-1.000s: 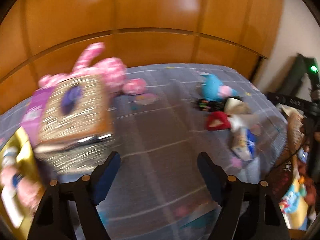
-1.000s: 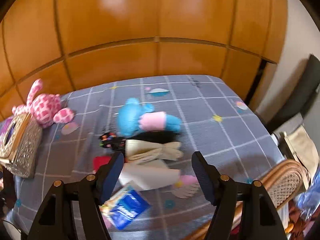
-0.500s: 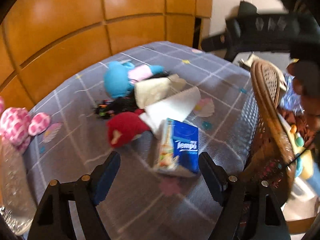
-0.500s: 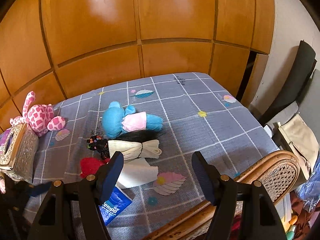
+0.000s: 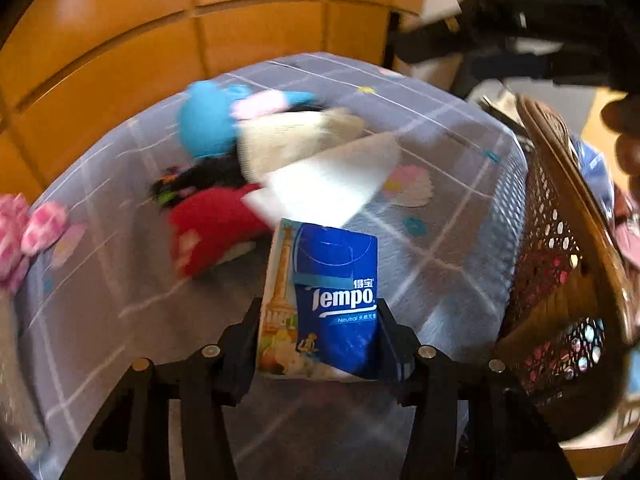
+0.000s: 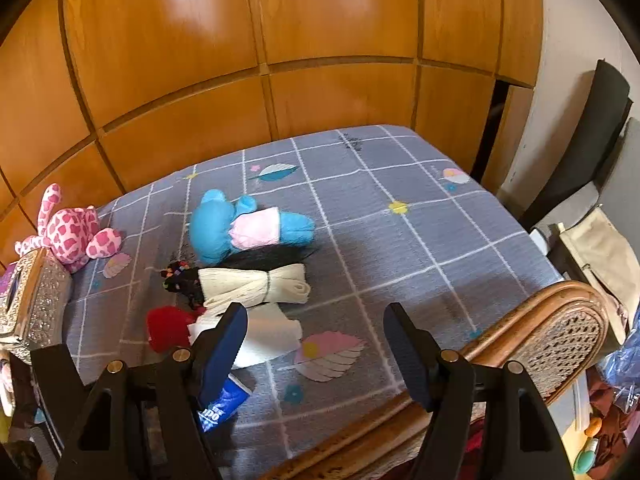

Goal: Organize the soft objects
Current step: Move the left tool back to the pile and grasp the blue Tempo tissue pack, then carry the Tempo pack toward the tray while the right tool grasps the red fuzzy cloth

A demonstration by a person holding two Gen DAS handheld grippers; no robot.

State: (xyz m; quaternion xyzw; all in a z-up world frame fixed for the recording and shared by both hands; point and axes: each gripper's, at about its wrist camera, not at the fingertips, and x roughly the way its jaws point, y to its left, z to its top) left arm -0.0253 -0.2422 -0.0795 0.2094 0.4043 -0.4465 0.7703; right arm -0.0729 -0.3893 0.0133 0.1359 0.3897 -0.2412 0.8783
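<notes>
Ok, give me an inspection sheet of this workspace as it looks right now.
Surface: grey checked bedspread with leaf prints.
Job's things: Tempo tissue pack; blue plush toy; pink spotted plush; red plush; cream bundled cloth; white folded cloth; black hair accessory.
Clutter: glittery box at the bed's left edge.
Grippers: left gripper has just been closing, pads against the tissue pack; right gripper open, nothing between its fingers.
Cables: nothing seen.
Surroundings: wooden panel wall; rattan footboard.
</notes>
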